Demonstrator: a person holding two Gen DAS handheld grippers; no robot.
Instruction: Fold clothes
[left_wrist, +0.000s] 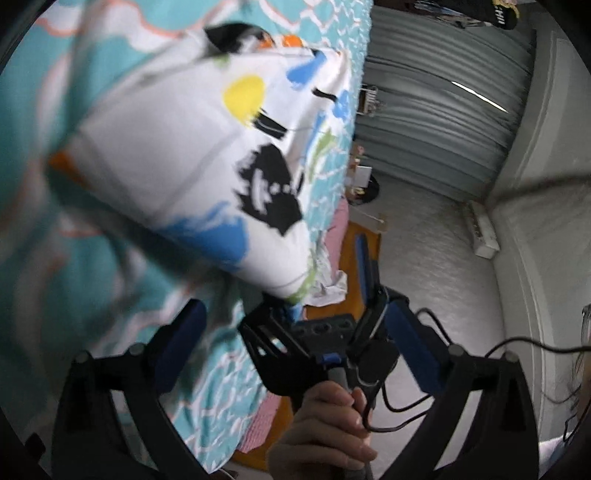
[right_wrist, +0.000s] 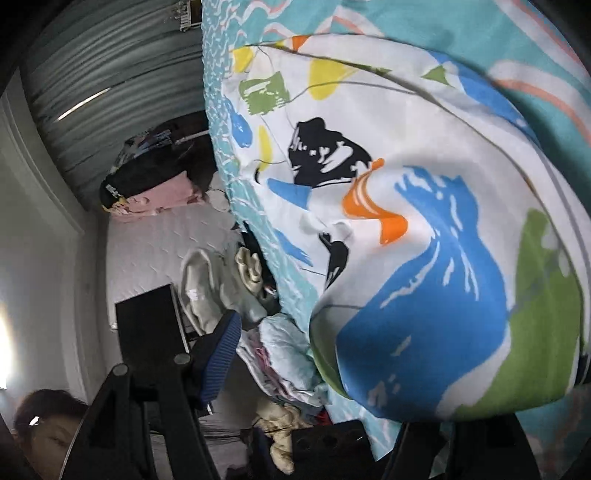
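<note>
Holding the white printed garment (left_wrist: 192, 147) up in front of the turquoise sheet (left_wrist: 44, 229), our left tool (left_wrist: 299, 354) gapes released below it; whether our right tool (right_wrist: 332, 373) grips it, we cannot tell.

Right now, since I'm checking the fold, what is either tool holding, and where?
The left tool is open and holds nothing. The printed white garment's lower corner reaches the right tool and drapes over it; whether it is gripped cannot be told.

The printed garment (right_wrist: 424, 221) is smooth matt cloth, white with painted-looking patches. The turquoise bedsheet (left_wrist: 37, 184) is matt woven cloth. The gripper's pads (right_wrist: 221, 343) are ribbed blue rubber on matt black plastic.
</note>
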